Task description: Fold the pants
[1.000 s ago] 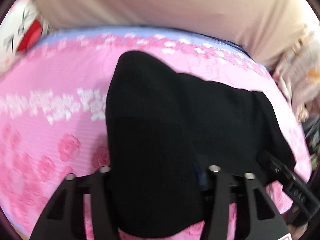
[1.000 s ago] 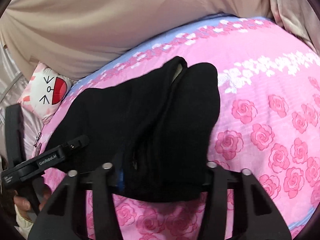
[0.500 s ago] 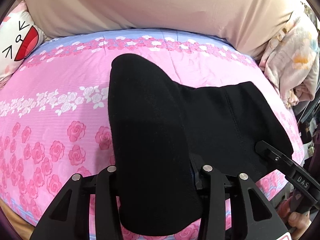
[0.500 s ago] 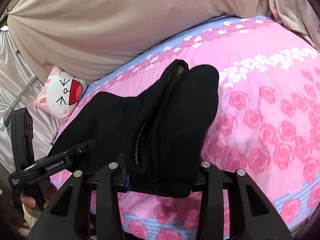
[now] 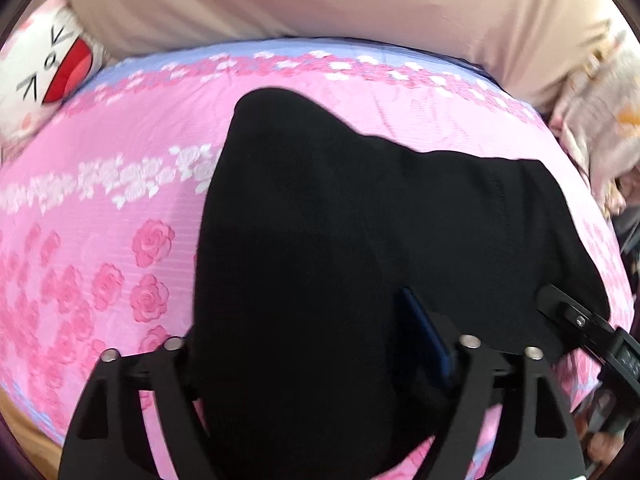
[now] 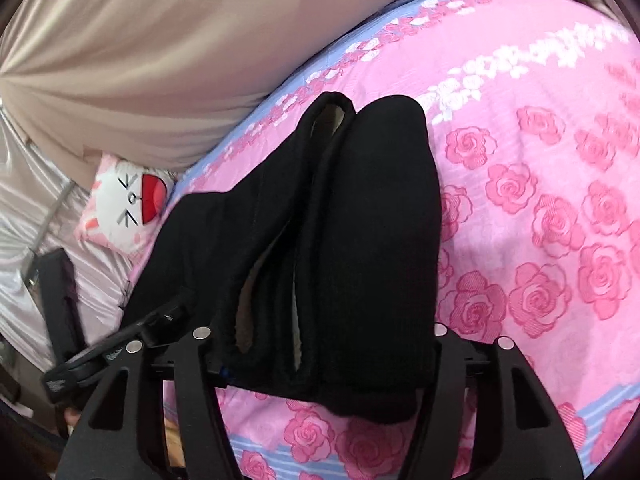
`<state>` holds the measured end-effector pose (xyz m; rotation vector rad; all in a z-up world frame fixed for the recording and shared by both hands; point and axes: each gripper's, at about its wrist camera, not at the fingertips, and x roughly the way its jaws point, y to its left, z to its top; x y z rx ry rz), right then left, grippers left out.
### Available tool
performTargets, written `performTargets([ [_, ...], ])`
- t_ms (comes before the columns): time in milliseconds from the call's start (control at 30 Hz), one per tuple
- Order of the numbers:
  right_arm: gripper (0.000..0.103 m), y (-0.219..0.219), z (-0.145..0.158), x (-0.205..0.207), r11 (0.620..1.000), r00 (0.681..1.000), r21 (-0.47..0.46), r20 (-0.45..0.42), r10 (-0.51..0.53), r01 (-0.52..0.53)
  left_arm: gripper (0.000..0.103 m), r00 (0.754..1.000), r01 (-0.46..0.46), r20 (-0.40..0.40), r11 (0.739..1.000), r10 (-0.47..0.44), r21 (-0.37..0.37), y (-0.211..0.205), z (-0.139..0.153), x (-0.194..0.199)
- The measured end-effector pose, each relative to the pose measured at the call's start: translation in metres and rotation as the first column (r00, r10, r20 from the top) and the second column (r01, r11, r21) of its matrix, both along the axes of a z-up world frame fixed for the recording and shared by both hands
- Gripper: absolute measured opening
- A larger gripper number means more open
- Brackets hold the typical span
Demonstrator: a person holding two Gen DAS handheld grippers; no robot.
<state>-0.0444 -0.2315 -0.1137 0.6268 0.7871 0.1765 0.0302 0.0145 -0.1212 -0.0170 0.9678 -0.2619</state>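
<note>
Black pants (image 5: 360,240) hang in folded layers over a bed with a pink rose-print sheet (image 5: 100,220). My left gripper (image 5: 316,356) is shut on one end of the pants, which drape over its fingers. My right gripper (image 6: 320,340) is shut on the other end of the pants (image 6: 352,240), where stacked layers with a pale lining show. The right gripper shows at the lower right of the left wrist view (image 5: 580,328). The left gripper shows at the lower left of the right wrist view (image 6: 120,344). The fingertips are hidden by cloth.
A beige curtain (image 5: 320,0) hangs behind the bed. A white cartoon-face pillow (image 6: 128,208) lies at the bed's far left end. A floral blanket (image 5: 600,112) is bunched at the right. A dark stand (image 6: 60,304) stands beside the bed.
Both grippers have shifted with the pants still held. The pants hang a little lower and closer over the sheet. The views have tilted slightly.
</note>
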Motion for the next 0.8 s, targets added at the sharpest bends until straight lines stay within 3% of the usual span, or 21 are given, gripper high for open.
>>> performTargets([
  [33,0.047,0.003,0.004,-0.002,1.000,1.000,-0.018,0.008,0.003,-0.002,0.073,1.000,0.005,-0.016,0.999,-0.006,-0.038,0.003,0.000,0.001],
  [100,0.041,0.009,0.011,-0.006,0.998,1.000,-0.055,0.025,0.007,-0.006,0.047,1.000,0.022,-0.010,0.998,-0.022,-0.056,0.006,0.008,-0.002],
  [200,0.037,0.019,0.031,-0.016,0.997,0.997,-0.076,0.075,0.029,-0.024,0.037,0.999,0.044,0.006,0.995,-0.044,-0.086,0.011,0.026,-0.012],
  [400,0.036,0.029,0.078,-0.045,0.994,0.983,-0.083,0.163,0.087,-0.074,0.034,0.995,0.101,-0.001,0.966,-0.105,-0.240,0.036,0.067,-0.041],
  [667,0.036,0.043,0.119,-0.069,0.989,0.958,-0.102,0.256,0.132,-0.109,0.034,0.982,0.159,0.136,0.953,-0.127,-0.257,0.046,0.125,-0.073],
  [800,0.036,0.046,0.152,-0.066,0.984,0.929,-0.139,0.336,0.152,-0.111,0.034,0.962,0.188,0.244,0.950,-0.127,-0.249,0.048,0.157,-0.078],
])
